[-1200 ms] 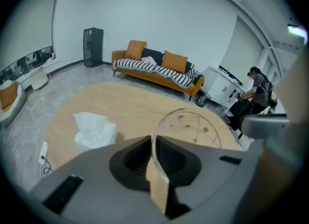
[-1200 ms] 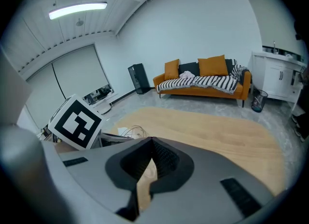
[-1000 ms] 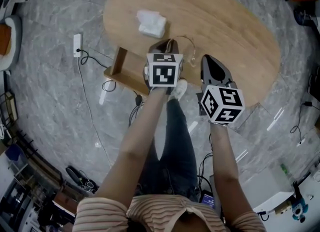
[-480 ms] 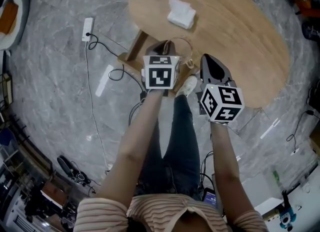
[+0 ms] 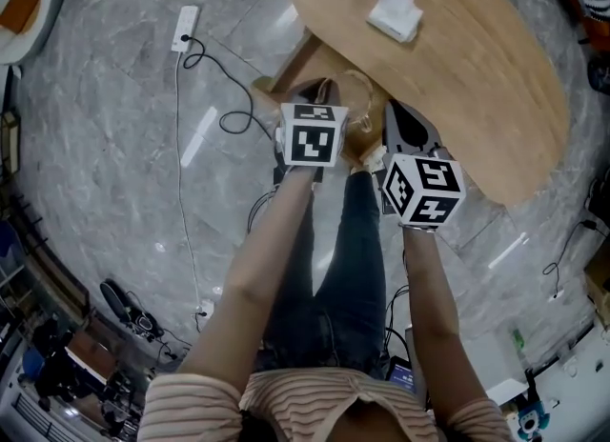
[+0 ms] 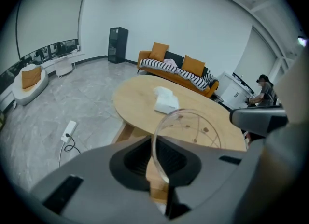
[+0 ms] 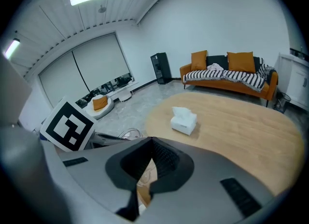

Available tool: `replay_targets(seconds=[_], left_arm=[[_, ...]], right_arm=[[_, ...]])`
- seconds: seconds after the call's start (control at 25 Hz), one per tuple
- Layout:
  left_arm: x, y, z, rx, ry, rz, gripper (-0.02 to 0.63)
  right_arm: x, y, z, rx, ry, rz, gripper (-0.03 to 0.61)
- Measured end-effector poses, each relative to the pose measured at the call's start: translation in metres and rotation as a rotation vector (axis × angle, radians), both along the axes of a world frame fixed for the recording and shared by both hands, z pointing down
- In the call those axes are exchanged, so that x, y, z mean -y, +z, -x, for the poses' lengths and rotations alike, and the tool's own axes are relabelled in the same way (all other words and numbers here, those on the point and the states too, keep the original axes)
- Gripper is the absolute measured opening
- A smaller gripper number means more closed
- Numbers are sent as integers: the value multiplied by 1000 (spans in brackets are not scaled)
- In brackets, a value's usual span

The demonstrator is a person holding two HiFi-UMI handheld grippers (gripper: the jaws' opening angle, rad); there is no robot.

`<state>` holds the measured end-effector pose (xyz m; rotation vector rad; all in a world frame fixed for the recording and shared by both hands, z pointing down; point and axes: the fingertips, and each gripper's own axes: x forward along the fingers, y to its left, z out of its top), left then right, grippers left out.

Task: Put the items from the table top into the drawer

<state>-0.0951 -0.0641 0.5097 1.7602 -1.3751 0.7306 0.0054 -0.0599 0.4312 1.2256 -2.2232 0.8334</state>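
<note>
A clear cup (image 6: 190, 130) is clamped by its rim in the left gripper (image 6: 155, 143). The jaws are nearly together, with only the thin wall pinched between them. The cup is held in the air, tipped on edge, just off the near edge of the bench (image 5: 477, 78) and near the drawer (image 5: 297, 67), which is seen pulled out beneath that edge. The right gripper (image 7: 146, 143) is held just beside the left one. Its jaws are closed tip to tip and nothing is gripped. A tissue box (image 5: 396, 10) is seen on the bench, well apart from the cup. A power strip (image 5: 185, 28) with its cable is seen on the floor.
</note>
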Motion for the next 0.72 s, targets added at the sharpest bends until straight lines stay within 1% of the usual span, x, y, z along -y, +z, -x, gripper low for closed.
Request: replay_targets(seconds=[0.16,0.36,0.52,0.72], left_arm=[[-16,15,23,11,13,16,35],[-29,43,42,27,26,34,35],[-38,65,49,34,43,44,35],[-44,90,47,44,87,63,35]], right_arm=[[-17,9,18,-5,14,7,0],[-38,33,26,-18,47,32,0],[-54,56,28,-39,65,57,0],[-66,85,32,-52,77,90,0]])
